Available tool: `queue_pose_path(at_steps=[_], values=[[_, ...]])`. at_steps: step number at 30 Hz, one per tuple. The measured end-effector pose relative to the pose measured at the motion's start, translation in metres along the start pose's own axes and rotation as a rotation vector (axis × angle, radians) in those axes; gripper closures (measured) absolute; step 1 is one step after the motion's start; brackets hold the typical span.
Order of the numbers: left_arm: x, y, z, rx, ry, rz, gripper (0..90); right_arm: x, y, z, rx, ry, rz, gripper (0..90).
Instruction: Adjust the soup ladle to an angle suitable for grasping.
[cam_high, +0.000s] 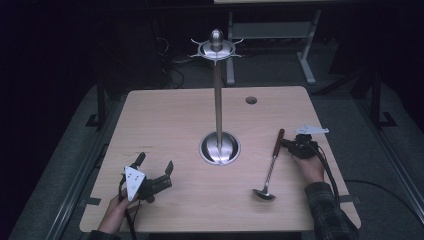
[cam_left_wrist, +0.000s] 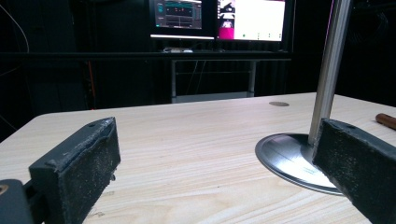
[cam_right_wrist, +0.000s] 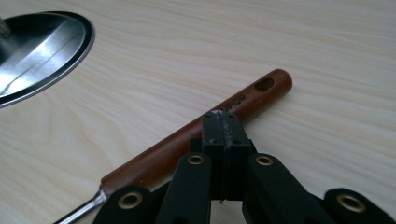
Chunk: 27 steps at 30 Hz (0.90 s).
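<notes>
so far, high view: a tall polished steel utensil stand (cam_high: 218, 100), with a round domed base and a ring of hooks at its top, stands in the middle of the pale wooden table (cam_high: 175, 115). a steel ladle with a twisted shaft and a reddish-brown wooden handle (cam_high: 270, 167) lies flat on the table to the right of the base, bowl toward the person, handle end pointing away. the right gripper (cam_high: 289, 144) sits against the upper part of that handle. the left gripper (cam_high: 155, 167) rests near the front left of the table, jaws spread wide with nothing between them, well apart from the ladle. no utensil hangs on the hooks.

left gripper view: both black jaws stand far apart over bare wood; the stand's pole and base (cam_left_wrist: 299, 156) lie ahead to the right, and the tip of the wooden handle (cam_left_wrist: 386, 120) shows at the far right edge.

right gripper view: the jaws are pressed together, pad against pad, with the tips lying on or just against the handle (cam_right_wrist: 196, 135) below its hanging hole. the handle is not between them, so no grasp exists.

judgement: the work looks barely begun. the ladle is not yet picked up; opening the right jaws, gripping the handle, lifting, and hooking the hole on the stand all remain.
</notes>
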<state>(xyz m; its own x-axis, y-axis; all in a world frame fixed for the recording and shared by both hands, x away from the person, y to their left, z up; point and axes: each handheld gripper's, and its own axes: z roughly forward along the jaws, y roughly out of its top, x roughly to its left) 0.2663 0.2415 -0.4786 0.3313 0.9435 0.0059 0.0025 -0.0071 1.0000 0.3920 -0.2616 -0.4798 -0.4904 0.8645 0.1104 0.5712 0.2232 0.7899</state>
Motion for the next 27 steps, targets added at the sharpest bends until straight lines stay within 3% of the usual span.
queue_pose_path(at_steps=[6,27], values=[[0.0,0.0,0.0,-0.001,0.0,0.0,0.3,0.01,0.003,0.006,0.006,0.024,-0.042,89.8],[0.0,0.0,0.0,-0.001,0.0,0.0,0.3,0.04,0.008,0.018,0.016,0.121,-0.093,89.8]])
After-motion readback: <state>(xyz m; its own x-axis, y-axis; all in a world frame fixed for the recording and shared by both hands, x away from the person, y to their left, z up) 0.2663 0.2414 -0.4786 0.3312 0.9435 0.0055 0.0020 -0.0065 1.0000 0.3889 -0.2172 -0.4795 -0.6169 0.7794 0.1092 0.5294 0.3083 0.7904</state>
